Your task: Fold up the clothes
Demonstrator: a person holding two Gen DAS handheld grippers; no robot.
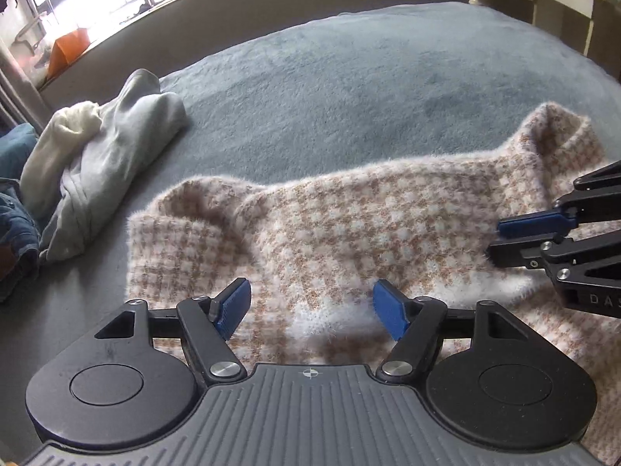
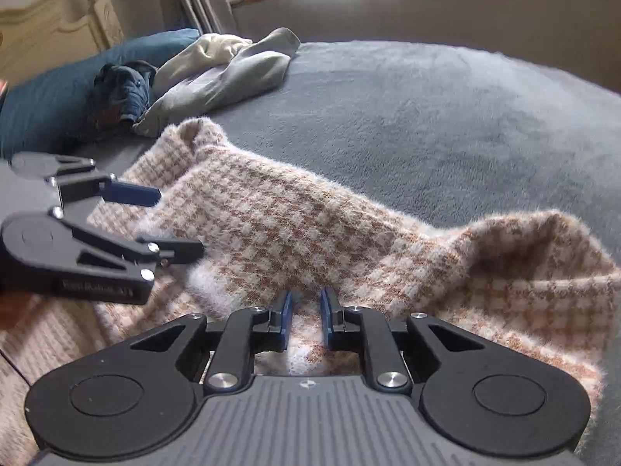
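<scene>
A fluffy beige-and-white checked sweater (image 1: 349, 225) (image 2: 291, 225) lies rumpled on the bed, with a sleeve or edge folded across it. My left gripper (image 1: 312, 310) (image 2: 176, 223) hovers over the sweater's near part; it is open, its blue pads (image 1: 233, 306) are wide apart and nothing is gripped. My right gripper (image 2: 307, 303) (image 1: 496, 239) is at the sweater's other side. Its jaws are nearly together and a fold of the fuzzy fabric is pinched between the pads.
The bed wears a grey plush blanket (image 1: 349, 77) (image 2: 427, 116). A heap of grey and cream clothes (image 1: 104, 163) (image 2: 225, 73) lies beyond the sweater, beside dark jeans (image 2: 124, 89) and a blue pillow (image 2: 46, 105). A cream headboard (image 2: 46, 31) and a window sill border the bed.
</scene>
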